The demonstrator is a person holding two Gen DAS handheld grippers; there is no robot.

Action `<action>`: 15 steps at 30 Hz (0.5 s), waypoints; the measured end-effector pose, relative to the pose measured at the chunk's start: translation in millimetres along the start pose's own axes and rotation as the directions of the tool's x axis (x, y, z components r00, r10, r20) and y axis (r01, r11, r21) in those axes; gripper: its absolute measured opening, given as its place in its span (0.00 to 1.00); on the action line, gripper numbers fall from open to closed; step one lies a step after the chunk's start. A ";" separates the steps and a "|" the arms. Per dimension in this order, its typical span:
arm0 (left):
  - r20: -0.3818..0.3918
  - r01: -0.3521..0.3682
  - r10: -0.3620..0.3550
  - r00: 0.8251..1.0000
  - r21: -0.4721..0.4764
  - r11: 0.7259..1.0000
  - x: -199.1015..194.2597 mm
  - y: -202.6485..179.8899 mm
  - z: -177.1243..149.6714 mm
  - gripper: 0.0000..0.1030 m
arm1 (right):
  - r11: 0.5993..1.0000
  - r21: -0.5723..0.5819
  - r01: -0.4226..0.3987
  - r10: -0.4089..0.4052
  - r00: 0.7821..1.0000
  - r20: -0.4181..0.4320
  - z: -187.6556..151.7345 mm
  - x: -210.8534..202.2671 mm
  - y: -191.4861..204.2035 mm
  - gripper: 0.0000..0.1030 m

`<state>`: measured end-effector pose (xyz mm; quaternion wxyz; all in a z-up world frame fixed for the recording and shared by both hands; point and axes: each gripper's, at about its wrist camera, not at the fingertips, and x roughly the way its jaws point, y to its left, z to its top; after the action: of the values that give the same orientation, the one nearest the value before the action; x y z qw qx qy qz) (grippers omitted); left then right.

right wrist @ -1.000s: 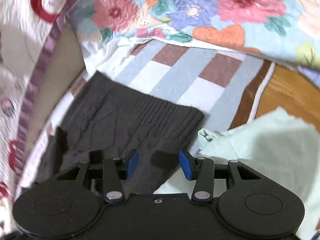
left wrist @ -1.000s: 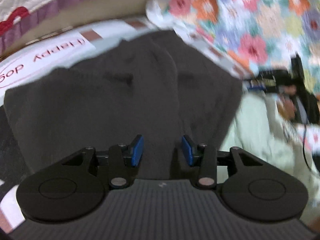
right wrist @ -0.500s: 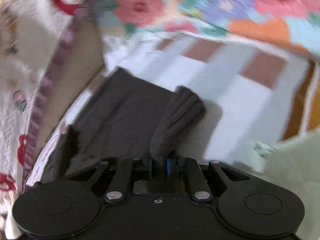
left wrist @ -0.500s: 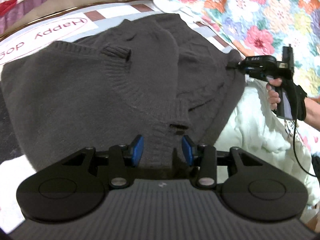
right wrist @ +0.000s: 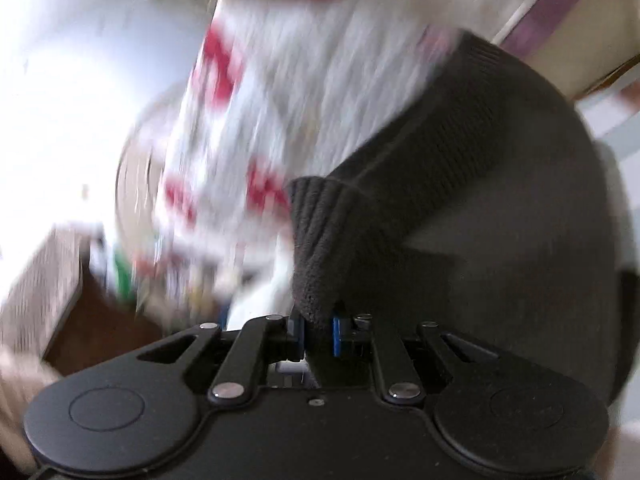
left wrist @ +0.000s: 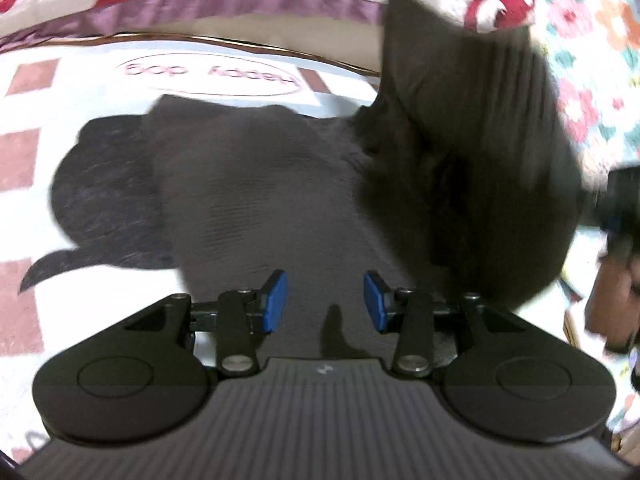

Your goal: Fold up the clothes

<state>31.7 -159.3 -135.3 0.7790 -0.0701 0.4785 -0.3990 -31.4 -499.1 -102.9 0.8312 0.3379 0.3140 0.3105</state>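
- The right hand-held gripper [right wrist: 316, 334] is pinching the ribbed hem of a dark knit sweater [left wrist: 280, 200], its blue pads squeezed almost together on the bunched cloth.
- It is holding that part up in the air, so one flap [left wrist: 472, 152] is hanging and curving over the rest; I judge it is being carried across for a fold.
- The left hand-held gripper [left wrist: 325, 300] is hovering low over the flat part of the sweater with its pads standing wide apart and gripping nothing, perhaps waiting to pin or smooth the cloth.
- The sweater is lying mostly spread on a bed sheet [left wrist: 48, 208] patterned in white and dusty-pink squares, with an oval printed logo [left wrist: 212, 76] just beyond it.
- The knit is looking soft, thick and floppy, with fine ribbing along the lifted edge; it is sagging in a rounded curve and not creasing sharply.
- A quilt with red motifs and a purple border [left wrist: 240, 2] is lying behind; both views are blurring with motion.
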 end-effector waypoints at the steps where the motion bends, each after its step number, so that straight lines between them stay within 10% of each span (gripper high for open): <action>1: 0.004 -0.004 0.004 1.000 -0.009 1.000 -2.1 4.8 -2.0 0.39 | 1.000 -0.022 -0.003 0.002 0.997 -0.080 -12.2 17.1 1.0 0.15; 6: -0.016 0.019 -0.021 1.000 -0.106 0.994 -4.5 32.8 -13.2 0.39 | 0.981 -0.146 0.130 -0.174 0.920 -0.352 -76.2 70.4 -20.1 0.15; 15: 0.005 0.180 -0.188 0.982 -0.319 0.930 9.1 57.1 -18.0 0.43 | 0.958 -0.234 0.166 -0.244 0.901 -0.359 -72.6 72.2 -11.0 0.16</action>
<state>50.9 -122.4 -179.2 0.7103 -0.2342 0.5381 -0.3887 -37.1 -426.2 -175.5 0.8110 0.1510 0.4721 0.3109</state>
